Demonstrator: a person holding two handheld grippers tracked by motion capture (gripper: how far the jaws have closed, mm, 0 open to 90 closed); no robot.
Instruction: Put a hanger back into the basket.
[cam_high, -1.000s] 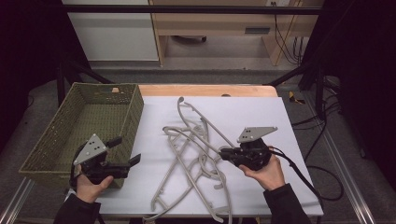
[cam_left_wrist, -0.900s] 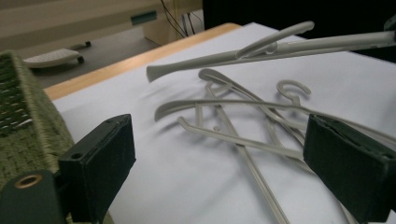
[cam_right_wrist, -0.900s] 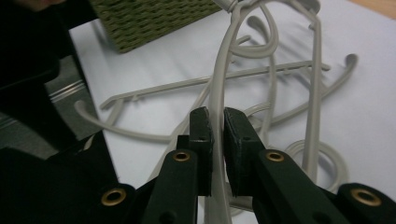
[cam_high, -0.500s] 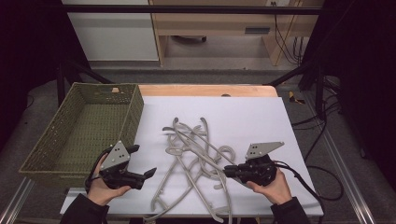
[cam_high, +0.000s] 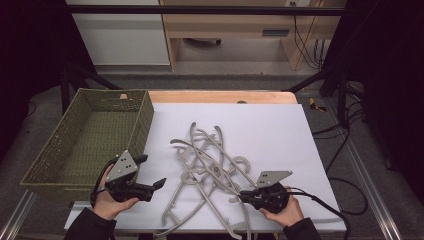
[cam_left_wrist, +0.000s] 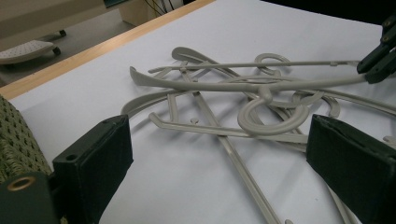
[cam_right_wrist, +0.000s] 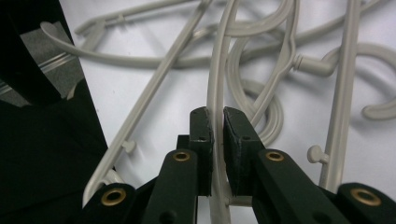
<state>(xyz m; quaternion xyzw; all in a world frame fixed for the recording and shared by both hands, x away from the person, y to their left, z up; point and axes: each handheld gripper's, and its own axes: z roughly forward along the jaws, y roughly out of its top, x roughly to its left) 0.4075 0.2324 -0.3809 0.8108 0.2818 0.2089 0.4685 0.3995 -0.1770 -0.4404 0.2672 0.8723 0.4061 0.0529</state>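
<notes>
0 hangers (cam_high: 210, 165) have reached the basket (cam_high: 65, 150): the right hand-held gripper (cam_right_wrist: 215, 122) pinches 1 in the table's tangle while the left hand-held gripper (cam_left_wrist: 219, 154) hovers wide open, empty.

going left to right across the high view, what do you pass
basket → left tongs → hangers → right tongs, shut on a hanger

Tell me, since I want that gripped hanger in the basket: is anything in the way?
Yes. The hanger clamped by the right gripper lies tangled among the other hangers, which sit between it and the basket.
</notes>
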